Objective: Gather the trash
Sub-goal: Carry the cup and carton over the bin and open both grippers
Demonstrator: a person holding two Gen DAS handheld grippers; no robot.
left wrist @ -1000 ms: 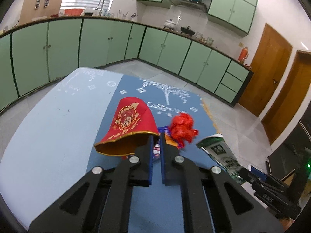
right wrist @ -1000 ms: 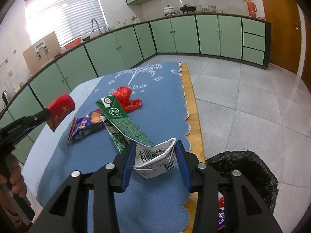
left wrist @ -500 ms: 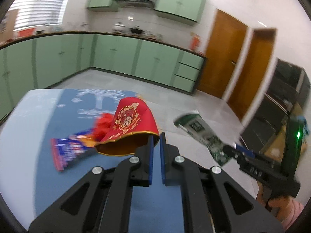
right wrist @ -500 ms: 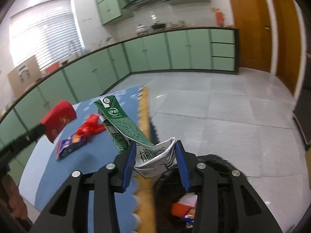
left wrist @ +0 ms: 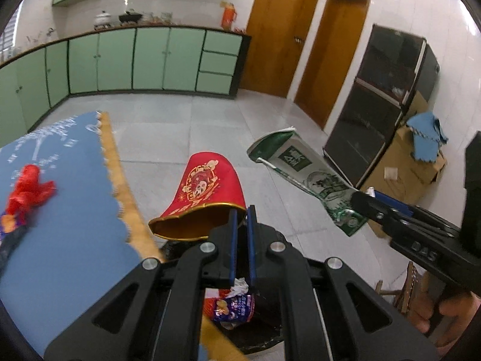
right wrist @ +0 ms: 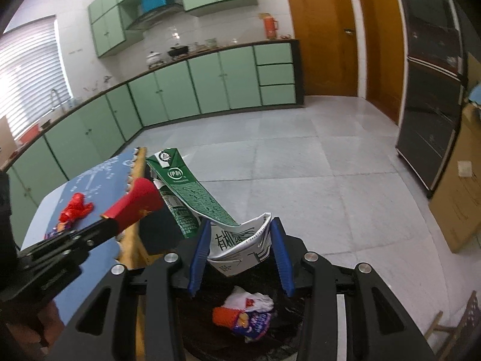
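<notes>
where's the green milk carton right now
The green milk carton is clamped at its crumpled white end in the right gripper, held in the air above the black trash bin, just right of the red paper cup.

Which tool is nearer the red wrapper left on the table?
Left tool: beside the table edge, near the wrapper. Right tool is farther out, past the left one.
</notes>
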